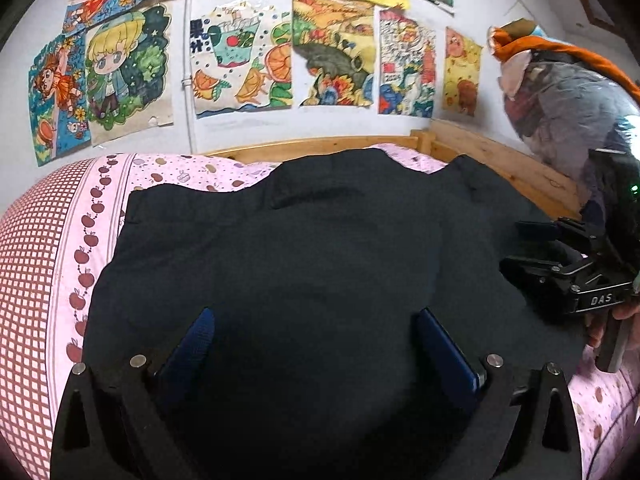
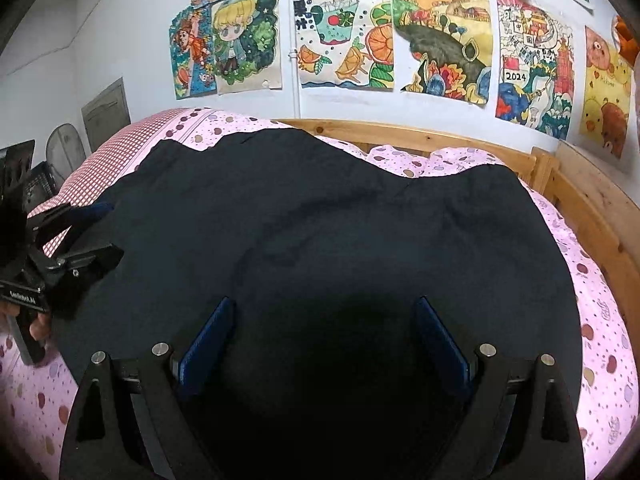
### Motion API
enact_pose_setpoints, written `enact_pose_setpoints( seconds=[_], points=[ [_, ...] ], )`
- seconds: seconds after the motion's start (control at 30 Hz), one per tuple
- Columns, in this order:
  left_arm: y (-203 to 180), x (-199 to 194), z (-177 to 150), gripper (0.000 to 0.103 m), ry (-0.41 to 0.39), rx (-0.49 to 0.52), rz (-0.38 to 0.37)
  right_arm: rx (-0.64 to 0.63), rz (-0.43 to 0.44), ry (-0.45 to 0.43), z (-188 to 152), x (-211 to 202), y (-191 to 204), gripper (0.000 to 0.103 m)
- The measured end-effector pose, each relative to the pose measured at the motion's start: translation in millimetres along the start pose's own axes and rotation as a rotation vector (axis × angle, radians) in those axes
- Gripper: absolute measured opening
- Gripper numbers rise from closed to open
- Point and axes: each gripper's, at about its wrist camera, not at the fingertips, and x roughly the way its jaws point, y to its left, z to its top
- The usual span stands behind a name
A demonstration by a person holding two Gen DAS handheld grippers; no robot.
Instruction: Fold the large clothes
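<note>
Dark garment (image 1: 304,248) spread flat on the pink apple-print bedsheet (image 1: 60,240), near hem right under both tools. Left gripper (image 1: 316,336) and right gripper (image 2: 324,328) both spread wide, gripping nothing. Best to pinch the near corners evenly — same height, thin bite of cloth — then carry toward the wooden bed frame (image 2: 400,134) side.

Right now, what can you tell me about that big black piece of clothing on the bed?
The black garment is large, plain and looks like soft matte fabric, with shallow wrinkles across it. It lies spread flat on the pink apple-print bedsheet, covering most of it. Its far edge is wavy, with humps near the wooden bed frame. What type of clothing it is cannot be told. The left claw and right claw are both open at its near edge, holding nothing.
</note>
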Motion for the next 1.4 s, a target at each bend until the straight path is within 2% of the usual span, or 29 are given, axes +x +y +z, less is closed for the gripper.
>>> enact_pose_setpoints(
  seconds=[0.2, 0.43, 0.6, 0.7, 0.83, 1.4],
  points=[
    [2.5, 26.2, 25.5, 0.103, 0.021, -0.004, 0.082, 0.019, -0.009, 0.018, 23.3, 22.2, -3.2, 0.09],
    [26.1, 57.6, 43.4, 0.103, 0.103, -0.139, 0.11, 0.087, -0.039, 0.069, 42.6, 55.4, -17.7, 0.09],
    [38.4, 71.6, 49.1, 0.103, 0.131, -0.202, 0.137, 0.152, -0.08, 0.108, 47.5, 75.0, -34.7, 0.09],
    [39.3, 80.4, 49.5, 0.103, 0.149, -0.203, 0.15, 0.182, -0.087, 0.128, 44.8, 85.2, -41.7, 0.09],
    [34.4, 85.9, 46.1, 0.103, 0.158, -0.18, 0.159, 0.205, -0.058, 0.166, 37.6, 99.0, -45.6, 0.096],
    [29.7, 98.7, 34.6, 0.103, 0.127, -0.154, 0.154, 0.232, -0.031, 0.127, 22.7, 113.8, -48.4, 0.101]
  ],
)
